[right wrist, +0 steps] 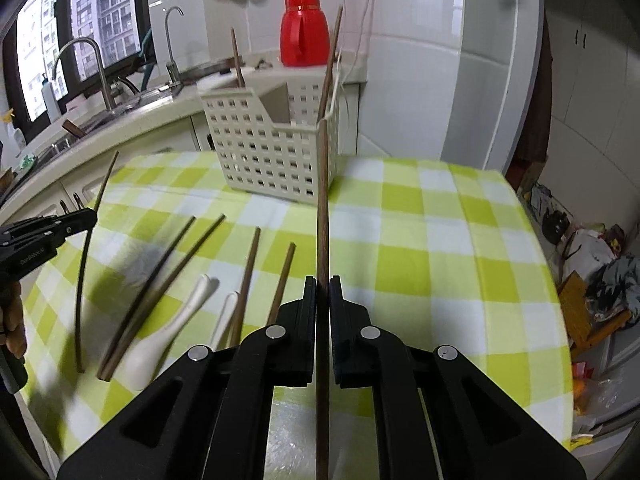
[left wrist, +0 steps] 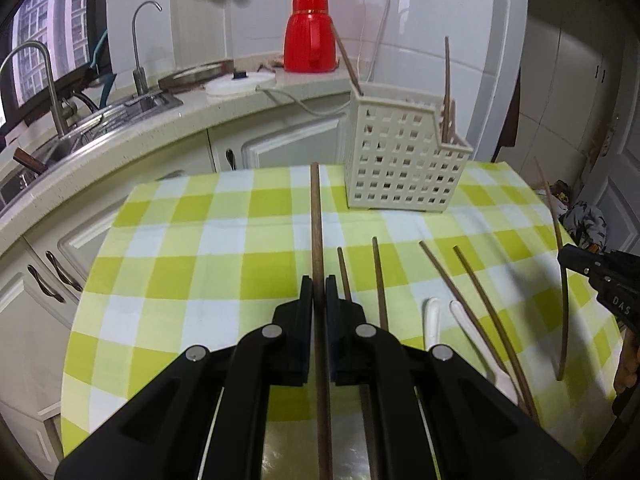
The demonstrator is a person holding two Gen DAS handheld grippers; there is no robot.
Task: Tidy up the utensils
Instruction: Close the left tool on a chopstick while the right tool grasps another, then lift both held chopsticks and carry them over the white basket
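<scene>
Each claw pinches one brown wooden chopstick: left claw (left wrist: 319,284), chopstick (left wrist: 316,220); right claw (right wrist: 322,285), chopstick (right wrist: 322,200). Four chopsticks (left wrist: 380,280) and two white ceramic spoons (left wrist: 433,320) lie on the green-checked tabletop (left wrist: 200,240). The cream slotted plastic basket (left wrist: 400,164) holds three chopsticks.

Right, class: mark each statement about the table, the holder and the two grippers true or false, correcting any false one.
1. Each gripper is shut on a chopstick. True: left gripper holds the left chopstick; right gripper holds the right chopstick.
2. The utensil holder is empty. False: chopsticks already stand in it.
3. Two white spoons lie on the tablecloth. True.
4. The flask on the counter is blue. False: it is red.
</scene>
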